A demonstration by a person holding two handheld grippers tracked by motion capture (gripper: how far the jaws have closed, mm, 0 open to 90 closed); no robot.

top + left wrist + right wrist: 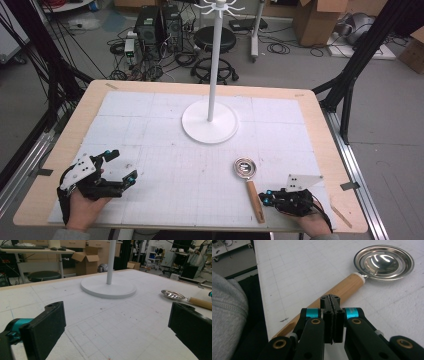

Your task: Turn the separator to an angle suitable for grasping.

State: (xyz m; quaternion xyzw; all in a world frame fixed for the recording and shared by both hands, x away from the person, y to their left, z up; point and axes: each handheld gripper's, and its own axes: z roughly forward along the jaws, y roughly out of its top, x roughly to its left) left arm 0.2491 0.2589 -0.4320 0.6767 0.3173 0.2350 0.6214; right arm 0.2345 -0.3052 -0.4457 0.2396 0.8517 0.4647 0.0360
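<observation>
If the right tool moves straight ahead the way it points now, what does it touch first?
Most likely the wooden handle of the ladle. The right tool, its jaws shut, points at the handle just ahead, though it may sit slightly above it; depth is unclear.

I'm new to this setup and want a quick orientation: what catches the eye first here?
A tall white stand rises from its round base at the table's middle. Nearer the person, a steel ladle with a wooden handle lies flat on the white mat. The shut right gripper sits by the handle's end, and the left gripper rests open at the left.
</observation>
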